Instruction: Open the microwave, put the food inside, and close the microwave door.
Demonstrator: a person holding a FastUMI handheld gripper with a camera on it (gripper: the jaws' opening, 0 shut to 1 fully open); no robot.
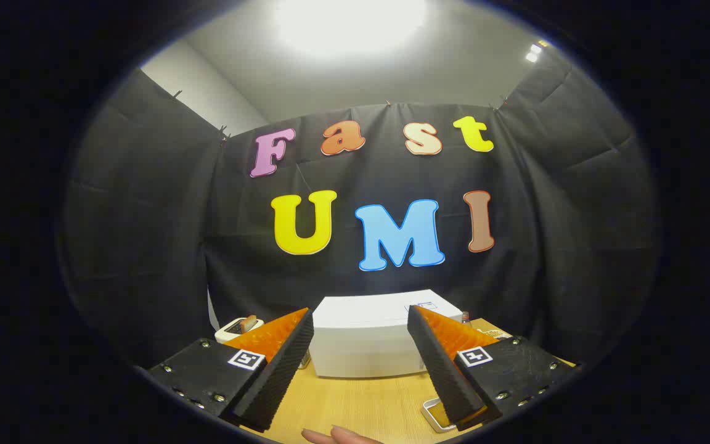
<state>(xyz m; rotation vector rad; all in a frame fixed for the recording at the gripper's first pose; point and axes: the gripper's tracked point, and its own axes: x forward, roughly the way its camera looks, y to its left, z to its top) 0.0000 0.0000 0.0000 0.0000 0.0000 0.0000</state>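
Beyond the fingertips, on wooden table [361, 404]: white microwave [372, 336], door shut, backed against black cloth wall. Gripper [361, 330] hangs above table w/ fingers spread wide, nothing between them, microwave framed in the gap. Behind left finger [281, 364]: small white dish [236, 330] w/ food item [248, 323], just beside microwave. Under right finger: small flat tray [436, 414], partly hidden. Near edge of table: a person's fingertips [342, 436] resting.

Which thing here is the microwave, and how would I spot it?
On the light wooden table, look beyond the open gripper, before the black cloth wall. The white box-shaped microwave is the largest object, far bigger than the small white toaster beside it.
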